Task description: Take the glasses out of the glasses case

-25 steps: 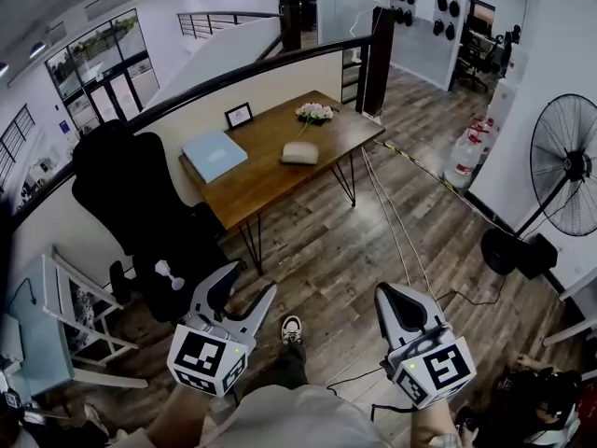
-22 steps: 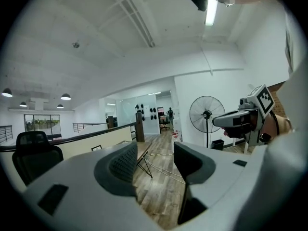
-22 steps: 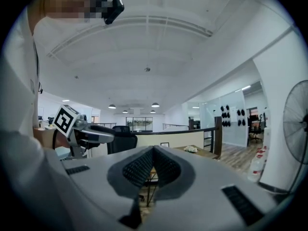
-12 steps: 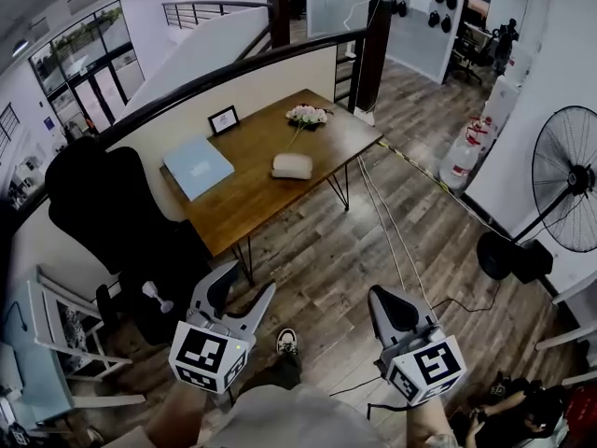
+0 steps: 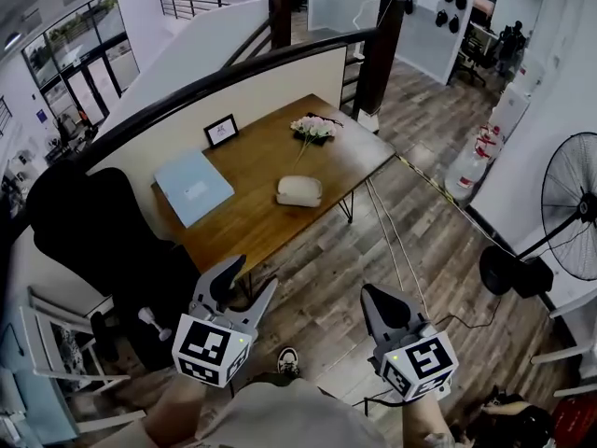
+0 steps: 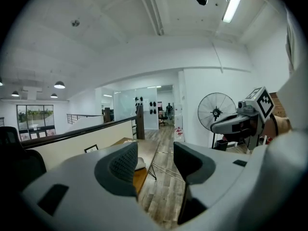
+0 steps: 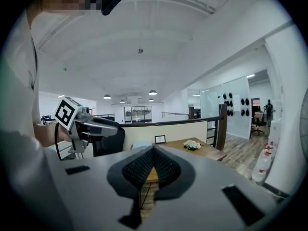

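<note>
Well back from the long brown wooden table (image 5: 244, 215), both hand-held grippers hang in the air above the wood-plank floor (image 5: 410, 203), touching nothing. The left gripper (image 5: 252, 278) has its two jaws spread apart with only empty air between them, while the right gripper (image 5: 372, 296) has its jaws pressed together tip to tip, holding nothing. The closed, cream-coloured oval glasses case (image 5: 299, 190) lies on the tabletop, near the middle of the edge that faces the person and well apart from both grippers. On the same table a flat light-blue folder (image 5: 193, 187) lies to the left of the case, a small black-framed picture (image 5: 220, 131) stands at the far edge, and a bunch of pale pink flowers (image 5: 314, 128) lies beyond the case. A black high-backed office chair (image 5: 93, 241) stands at the table's left end.
</note>
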{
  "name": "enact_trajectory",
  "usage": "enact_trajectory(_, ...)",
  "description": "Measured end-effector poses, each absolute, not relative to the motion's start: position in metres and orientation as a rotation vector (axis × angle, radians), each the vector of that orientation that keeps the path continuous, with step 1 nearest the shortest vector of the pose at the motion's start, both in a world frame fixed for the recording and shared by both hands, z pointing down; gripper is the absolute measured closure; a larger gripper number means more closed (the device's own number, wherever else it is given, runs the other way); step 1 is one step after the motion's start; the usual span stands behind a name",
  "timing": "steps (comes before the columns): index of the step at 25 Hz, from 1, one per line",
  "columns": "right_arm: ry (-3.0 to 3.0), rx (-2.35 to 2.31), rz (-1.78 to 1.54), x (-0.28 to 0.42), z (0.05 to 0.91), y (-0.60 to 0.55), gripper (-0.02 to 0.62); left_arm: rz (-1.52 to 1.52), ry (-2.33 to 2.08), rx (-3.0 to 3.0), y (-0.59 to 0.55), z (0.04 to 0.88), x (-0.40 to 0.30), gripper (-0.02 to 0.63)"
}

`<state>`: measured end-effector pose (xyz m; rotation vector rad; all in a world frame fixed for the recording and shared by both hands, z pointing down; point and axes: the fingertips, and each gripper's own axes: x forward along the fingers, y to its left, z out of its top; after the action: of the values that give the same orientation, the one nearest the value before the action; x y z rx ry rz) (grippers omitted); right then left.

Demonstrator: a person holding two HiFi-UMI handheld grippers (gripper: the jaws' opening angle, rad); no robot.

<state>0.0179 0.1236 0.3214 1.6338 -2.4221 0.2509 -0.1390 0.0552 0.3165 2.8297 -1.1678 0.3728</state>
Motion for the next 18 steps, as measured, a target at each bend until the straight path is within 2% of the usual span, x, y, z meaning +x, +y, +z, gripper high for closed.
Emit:
enact_trajectory(8, -2.404, 1.608, 0.301, 0.011, 0.343, 0.056, 0.591, 0.399, -1.142, 2.824, -0.009, 0.328, -0.14, 0.371)
enact_trajectory(18, -2.424, 1.523, 0.368, 0.04, 0.372, -0.012, 0.592, 0.451, -1.208, 2.74, -0.07, 0.353, -0.124, 0.374)
